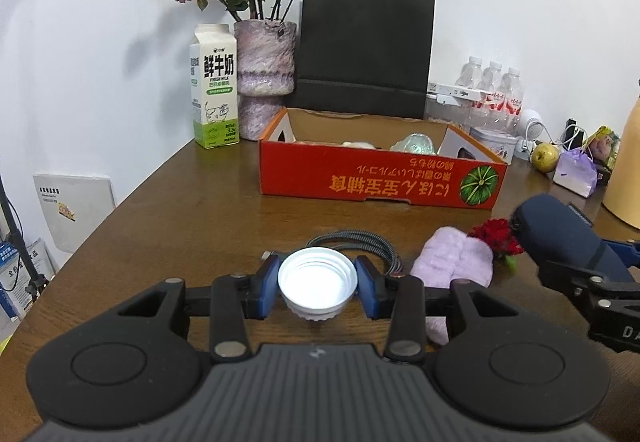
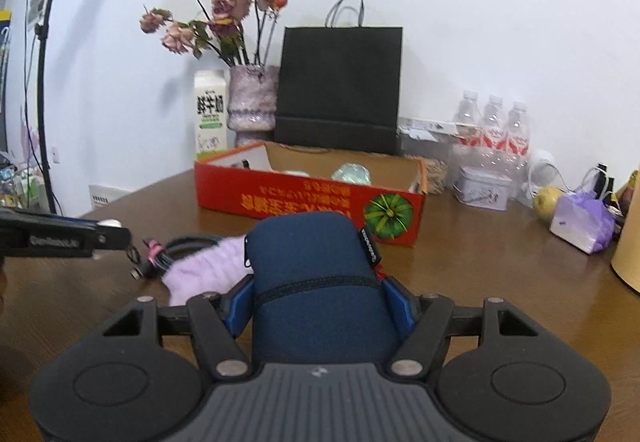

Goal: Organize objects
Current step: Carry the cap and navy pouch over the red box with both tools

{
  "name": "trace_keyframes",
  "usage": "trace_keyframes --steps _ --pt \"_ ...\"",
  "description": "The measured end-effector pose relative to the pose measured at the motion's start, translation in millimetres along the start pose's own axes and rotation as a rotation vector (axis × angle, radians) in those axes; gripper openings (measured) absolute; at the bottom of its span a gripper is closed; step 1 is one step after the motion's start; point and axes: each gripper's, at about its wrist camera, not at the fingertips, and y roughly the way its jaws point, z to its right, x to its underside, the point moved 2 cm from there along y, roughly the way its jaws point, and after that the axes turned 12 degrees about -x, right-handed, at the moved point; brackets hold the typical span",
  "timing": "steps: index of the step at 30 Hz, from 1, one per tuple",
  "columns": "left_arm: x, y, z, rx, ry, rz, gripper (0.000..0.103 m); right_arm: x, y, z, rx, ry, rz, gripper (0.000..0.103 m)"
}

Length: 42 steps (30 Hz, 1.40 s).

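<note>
My left hand-held gripper [image 1: 317, 288] is clamped on a white bottle cap [image 1: 317, 284] above the table [image 1: 180, 226]; my right hand-held gripper [image 2: 320, 302] grips a navy pouch [image 2: 316, 282], short of the red cardboard box [image 1: 376, 178]. The rounded cap could slip from the pads, and the soft pouch could sag free. The brown wood table is cluttered near a white corner wall.

"FRESH MILK", "鲜牛奶" on milk carton [image 1: 215, 90]; box print upside-down.

Both wrist cameras look low across the table [image 1: 168, 210], sharing the red box [image 2: 304, 198].
</note>
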Motion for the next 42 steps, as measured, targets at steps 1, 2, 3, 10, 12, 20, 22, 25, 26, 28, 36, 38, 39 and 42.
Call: trace_keyframes --steps 1,2,3,10,12,20,22,25,26,28,36,38,39,42 --pt "-2.1 0.1 1.3 0.003 0.001 0.002 0.041 -3.0 1.5 -2.1 -0.002 -0.006 0.004 0.066" --pt "-4.6 -0.2 2.9 0.005 0.001 0.005 0.041 -5.6 2.7 -4.6 -0.002 -0.015 0.008 0.066" --pt "-7.2 -0.9 4.4 0.007 0.001 0.008 0.041 -8.1 4.1 -6.4 -0.002 -0.024 0.012 0.066" --pt "-29.2 -1.1 13.8 0.010 -0.005 0.032 0.041 -26.3 11.5 -6.7 -0.010 -0.033 0.032 0.066" --pt "-35.9 -0.4 17.0 0.009 -0.006 0.041 0.041 -32.0 13.4 -5.2 -0.011 -0.031 0.038 0.066" --pt "-60.0 7.3 33.4 0.002 -0.012 0.079 0.041 -52.0 23.4 2.7 -0.012 -0.029 0.058 0.066" --pt "-65.3 10.6 37.6 0.001 -0.014 0.085 0.041 -57.3 26.8 4.9 -0.011 -0.030 0.060 0.066" --pt "-74.8 15.4 43.7 0.000 -0.014 0.091 0.041 -64.4 32.0 8.5 -0.011 -0.033 0.064 0.066" --pt "-78.4 16.8 45.8 0.000 -0.016 0.095 0.041 -66.8 33.9 9.4 -0.009 -0.035 0.065 0.066" --pt "-85.1 19.2 50.0 -0.001 -0.021 0.104 0.041 -72.0 37.9 11.6 -0.008 -0.036 0.070 0.066" --pt "-103.8 37.1 58.0 0.002 -0.058 0.100 0.041 -88.1 58.0 20.4 -0.004 -0.031 0.082 0.066" --pt "-108.1 42.2 58.4 0.002 -0.069 0.099 0.041 -90.7 63.7 22.3 -0.003 -0.028 0.084 0.066" --pt "-110.1 44.8 58.5 0.002 -0.074 0.099 0.041 -92.5 67.0 23.7 -0.004 -0.025 0.085 0.066" --pt "-115.8 53.1 59.1 0.002 -0.090 0.099 0.041 -96.2 75.6 26.8 -0.008 -0.018 0.088 0.066"
